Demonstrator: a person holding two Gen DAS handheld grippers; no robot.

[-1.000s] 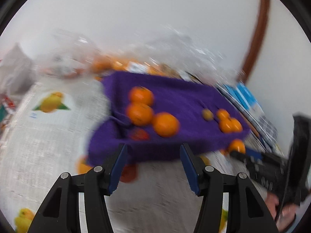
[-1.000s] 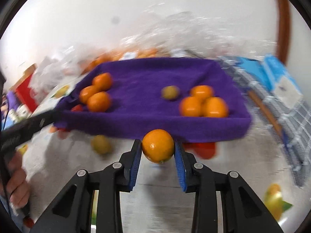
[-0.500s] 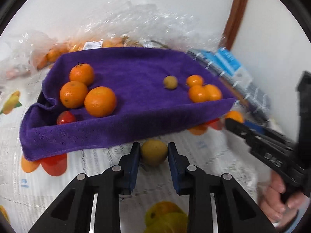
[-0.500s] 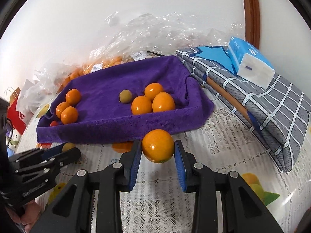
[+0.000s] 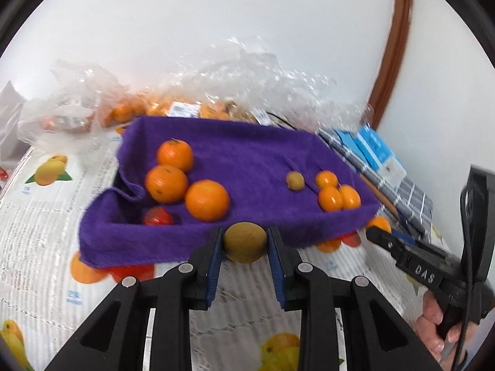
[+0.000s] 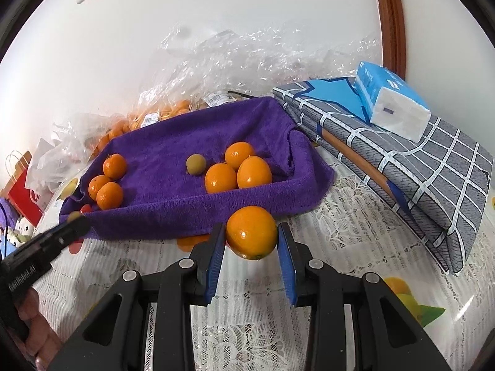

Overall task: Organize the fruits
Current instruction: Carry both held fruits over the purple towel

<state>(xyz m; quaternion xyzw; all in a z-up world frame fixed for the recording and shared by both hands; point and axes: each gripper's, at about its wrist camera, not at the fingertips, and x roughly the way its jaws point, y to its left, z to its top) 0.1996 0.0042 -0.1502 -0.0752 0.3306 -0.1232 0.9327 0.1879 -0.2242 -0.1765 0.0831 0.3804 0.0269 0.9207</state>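
My left gripper [image 5: 245, 244] is shut on a small yellow-green fruit [image 5: 245, 241], held above the table just in front of the purple towel-lined tray [image 5: 247, 151]. My right gripper [image 6: 251, 236] is shut on an orange [image 6: 251, 232], also just in front of the tray [image 6: 173, 210]. In the tray lie three oranges [image 5: 173, 173] at the left, a red fruit [image 5: 157, 216], a small green fruit [image 5: 294, 180] and three small oranges [image 5: 337, 191] at the right. The right gripper [image 5: 376, 230] shows in the left wrist view; the left gripper [image 6: 74, 221] shows in the right wrist view.
Clear plastic bags of oranges [image 6: 161, 114] lie behind the tray against the wall. A folded grey checked cloth [image 6: 417, 167] with a tissue pack [image 6: 389, 102] lies right of the tray. A fruit-print lace tablecloth [image 6: 340, 235] covers the table. A red bag [image 6: 21, 191] stands far left.
The left gripper closed on the yellow-green fruit on the table and lifted it toward the tray's front. The right gripper kept its orange and stayed in front of the tray.
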